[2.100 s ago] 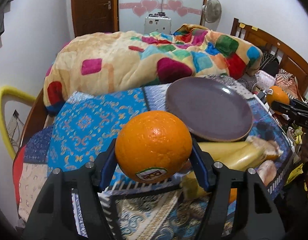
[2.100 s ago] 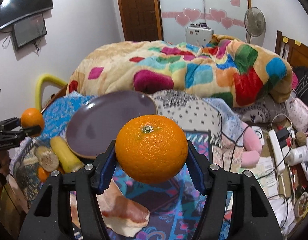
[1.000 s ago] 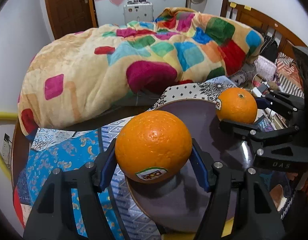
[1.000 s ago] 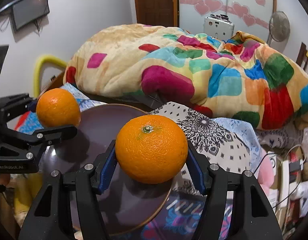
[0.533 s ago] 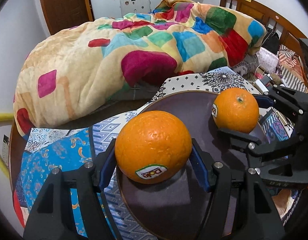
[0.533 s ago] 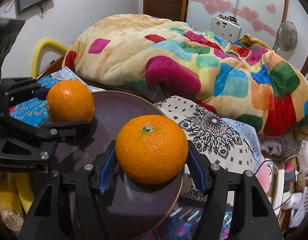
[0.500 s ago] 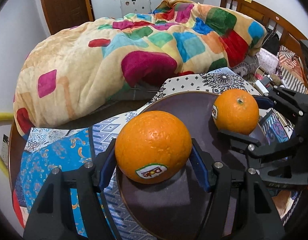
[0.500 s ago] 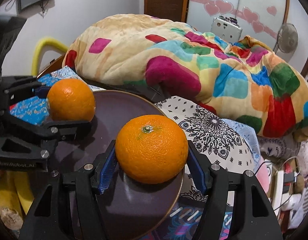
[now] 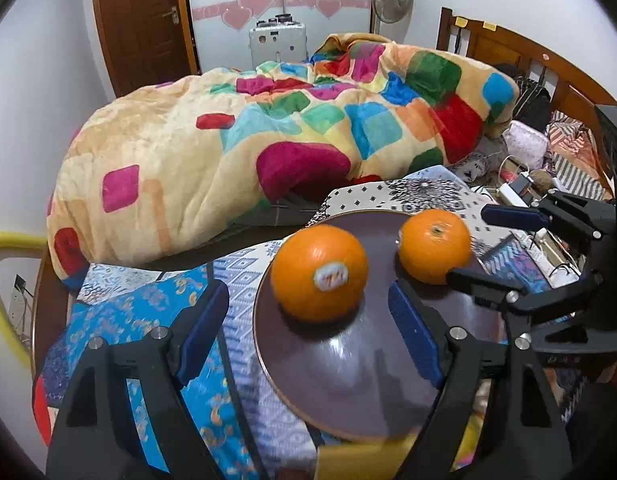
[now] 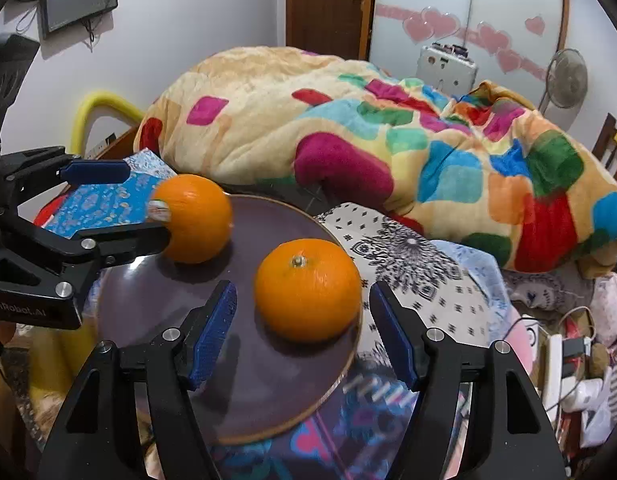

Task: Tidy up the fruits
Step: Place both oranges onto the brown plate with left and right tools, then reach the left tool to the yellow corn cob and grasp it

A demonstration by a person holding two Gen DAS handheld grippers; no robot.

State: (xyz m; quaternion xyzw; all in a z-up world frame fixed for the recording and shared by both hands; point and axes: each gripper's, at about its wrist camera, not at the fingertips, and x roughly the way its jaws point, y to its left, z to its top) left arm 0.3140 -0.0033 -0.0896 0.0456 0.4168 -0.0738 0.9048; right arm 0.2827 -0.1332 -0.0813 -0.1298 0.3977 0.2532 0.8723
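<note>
Two oranges lie on a dark purple plate. The stickered orange lies at the plate's left part, just past my open left gripper. The second orange lies at the plate's right, between the open fingers of my right gripper. In the right wrist view the second orange sits on the plate just ahead of my open right gripper. The stickered orange is at the plate's far left, beside my open left gripper.
The plate rests on patterned cloths on a bed. A colourful quilt is heaped behind. Yellow fruit shows blurred at the left below the plate. Cables and a power strip lie at the right. A wooden headboard stands far right.
Both grippers have opened and let go of their oranges, which now lie on the plate. Both grippers have drawn back a little.
</note>
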